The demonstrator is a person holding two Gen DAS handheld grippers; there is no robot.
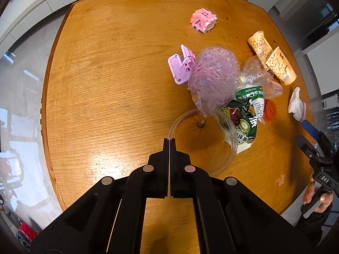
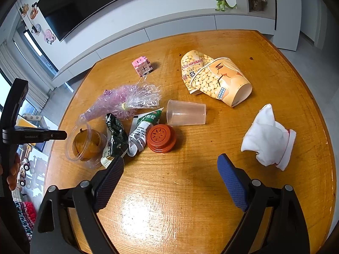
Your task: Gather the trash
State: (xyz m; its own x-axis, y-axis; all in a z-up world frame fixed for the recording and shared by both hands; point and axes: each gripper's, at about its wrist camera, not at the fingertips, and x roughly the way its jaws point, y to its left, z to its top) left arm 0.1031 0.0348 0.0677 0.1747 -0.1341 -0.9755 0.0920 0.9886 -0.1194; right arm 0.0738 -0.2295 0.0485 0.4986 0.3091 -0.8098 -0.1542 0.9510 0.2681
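The wooden surface (image 2: 190,190) carried the litter at its middle. The right tongs (image 2: 170,182) stood wide apart over bare wood; the left tongs (image 1: 169,146) were pressed together, tips at the rim of a clear tub (image 1: 203,144) with an orange fruit inside. Two flattened paper cups (image 2: 214,80) read "SOYBEAN MILK". A green packet (image 2: 114,136) bore Chinese print, partly creased. The pink cube (image 1: 203,21) showed "A".

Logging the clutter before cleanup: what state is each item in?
left gripper: shut, empty
right gripper: open, empty
clear plastic cup: on its side
paper cups: lying nested, crushed
white sock: crumpled
green wrappers: opened, crumpled
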